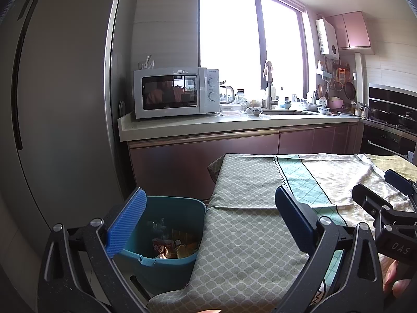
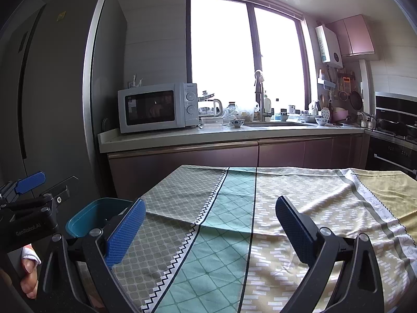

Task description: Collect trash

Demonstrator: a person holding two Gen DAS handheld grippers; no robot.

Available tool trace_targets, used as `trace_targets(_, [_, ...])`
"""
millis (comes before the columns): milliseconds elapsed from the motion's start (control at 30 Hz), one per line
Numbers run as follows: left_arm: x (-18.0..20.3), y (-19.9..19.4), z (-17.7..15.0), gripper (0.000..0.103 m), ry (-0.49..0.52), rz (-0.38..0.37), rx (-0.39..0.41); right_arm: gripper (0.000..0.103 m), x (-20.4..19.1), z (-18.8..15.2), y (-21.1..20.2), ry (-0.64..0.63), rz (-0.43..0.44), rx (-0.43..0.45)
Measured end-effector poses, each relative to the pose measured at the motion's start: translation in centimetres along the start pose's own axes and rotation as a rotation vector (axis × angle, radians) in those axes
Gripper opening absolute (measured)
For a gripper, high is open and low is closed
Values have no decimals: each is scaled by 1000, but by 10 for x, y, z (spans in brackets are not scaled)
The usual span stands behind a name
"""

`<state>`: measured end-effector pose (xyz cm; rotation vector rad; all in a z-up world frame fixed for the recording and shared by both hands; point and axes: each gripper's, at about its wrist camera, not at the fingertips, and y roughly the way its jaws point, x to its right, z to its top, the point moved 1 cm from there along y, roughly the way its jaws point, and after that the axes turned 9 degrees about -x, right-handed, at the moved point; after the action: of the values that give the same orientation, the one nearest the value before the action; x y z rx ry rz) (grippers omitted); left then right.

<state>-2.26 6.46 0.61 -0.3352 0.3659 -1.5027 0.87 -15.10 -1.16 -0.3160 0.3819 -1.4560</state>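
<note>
Left gripper (image 1: 211,214) spread wide and empty beside the teal bin (image 1: 166,258) of wrappers, right gripper (image 2: 211,227) likewise gaping, empty, over the tablecloth (image 2: 299,195) right of the bin.

Two wrist views, side by side, facing the far window.
Left view looks from the desk's (image 1: 247,221) left edge over the bin (image 1: 166,234); right view sits mid-desk; both share cloth, microwave (image 2: 156,107), counter.

Bin (image 1: 166,234) base behind tablecloth (image 1: 247,234), wrappers (image 1: 169,247) blurred, unreadable
</note>
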Motion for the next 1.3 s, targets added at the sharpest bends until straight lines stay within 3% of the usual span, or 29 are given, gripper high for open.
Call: trace_targets(1300, [1,1,-2,98,0,-1,-1,97,-1,-1,0,10,-7,3])
